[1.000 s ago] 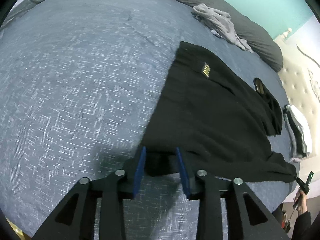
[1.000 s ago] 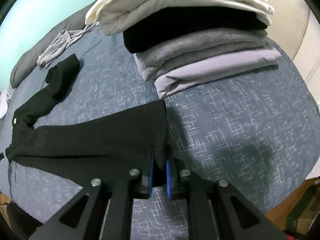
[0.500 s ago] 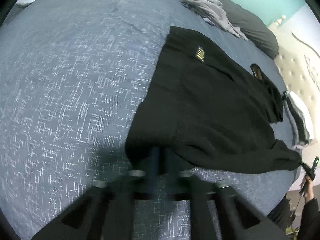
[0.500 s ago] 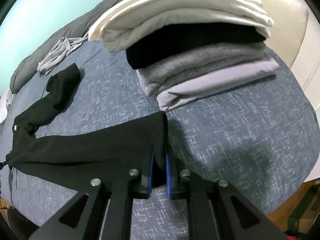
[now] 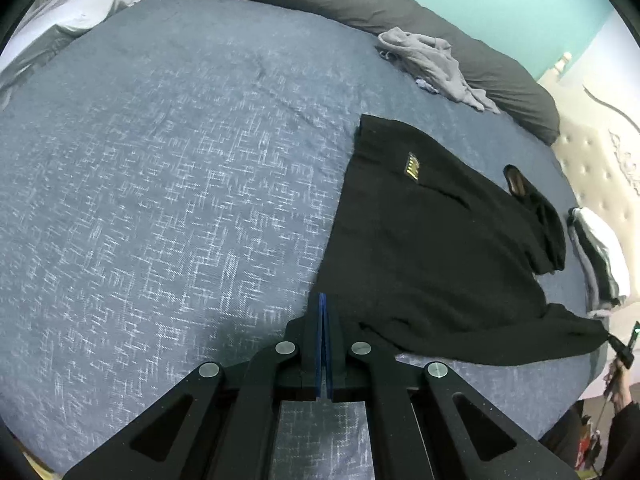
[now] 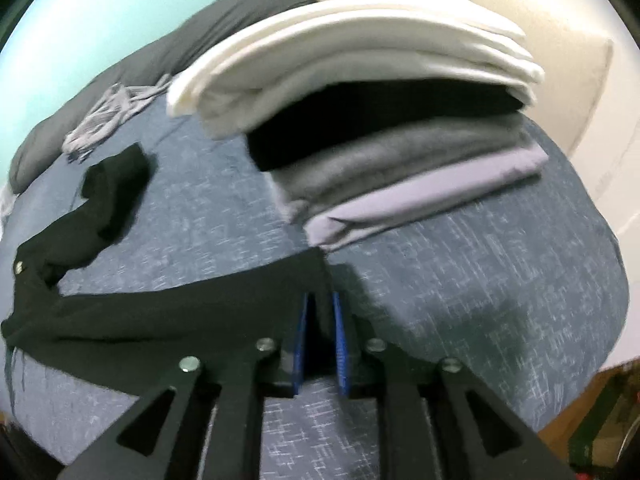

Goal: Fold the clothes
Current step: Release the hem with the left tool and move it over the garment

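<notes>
Black trousers (image 5: 432,256) with a small gold label lie flat on the blue bed cover (image 5: 180,200). My left gripper (image 5: 322,300) is shut, its blue pads pressed together on the garment's near left corner. In the right wrist view the same trousers (image 6: 160,312) stretch leftward. There my right gripper (image 6: 320,300) is shut on the end of one leg, black cloth filling the narrow gap between the pads. The other leg (image 6: 116,188) lies folded back on itself. At the left view's far right, a hand holds the right gripper (image 5: 624,350) at that leg end.
A stack of folded clothes (image 6: 360,120), white over black, grey and lilac, stands just beyond my right gripper, and shows small in the left view (image 5: 600,256). A crumpled grey garment (image 5: 432,60) lies by the dark grey duvet roll (image 5: 360,4). A tufted headboard (image 5: 592,160) rises behind.
My left gripper, open around the trousers' corner a second ago, has shut on it. The right gripper keeps its hold and has shifted slightly; its view is blurred now.
</notes>
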